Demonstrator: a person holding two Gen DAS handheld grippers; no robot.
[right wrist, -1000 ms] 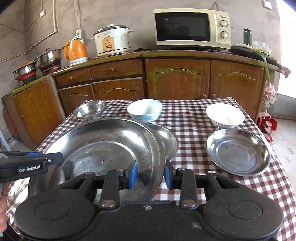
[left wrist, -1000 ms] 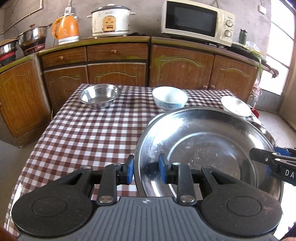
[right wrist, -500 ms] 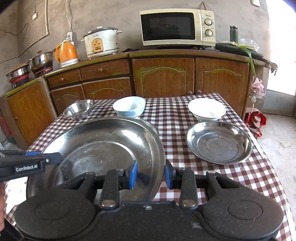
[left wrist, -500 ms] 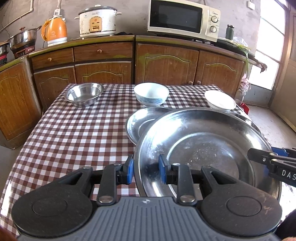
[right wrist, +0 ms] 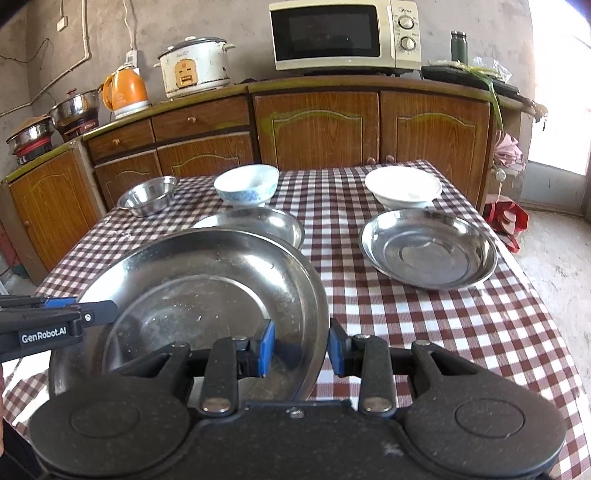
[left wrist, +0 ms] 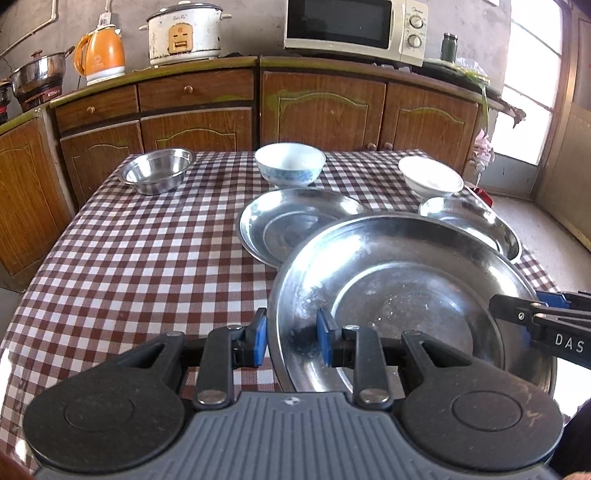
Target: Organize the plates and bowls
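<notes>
Left gripper (left wrist: 289,341): blue pads clamped on the left rim of the large steel plate (left wrist: 402,295), one pad outside the rim, one inside. Right gripper (right wrist: 302,347): blue pads clamped on the right rim of the same plate, likewise one pad either side of the rim; its black fingers also show at the right edge of the left wrist view. Large steel plate: held between the two grippers above the near part of the table (left wrist: 129,266), which wears a brown-and-white checked cloth; whether its underside touches the cloth cannot be told. Medium steel plate (left wrist: 291,221): on the cloth at table centre, its near edge hidden behind the large plate. Second steel plate (right wrist: 428,253): on the cloth to the right, apart from the others. Small steel bowl (left wrist: 157,170): far left of the table. Blue-patterned bowl (left wrist: 290,164): far centre, just beyond the medium plate. White bowl (right wrist: 404,186): far right, just behind the second steel plate. Background: wooden cabinets (right wrist: 317,129) carrying a microwave (right wrist: 345,35), a rice cooker (right wrist: 194,66) and an orange kettle (right wrist: 123,92).
</notes>
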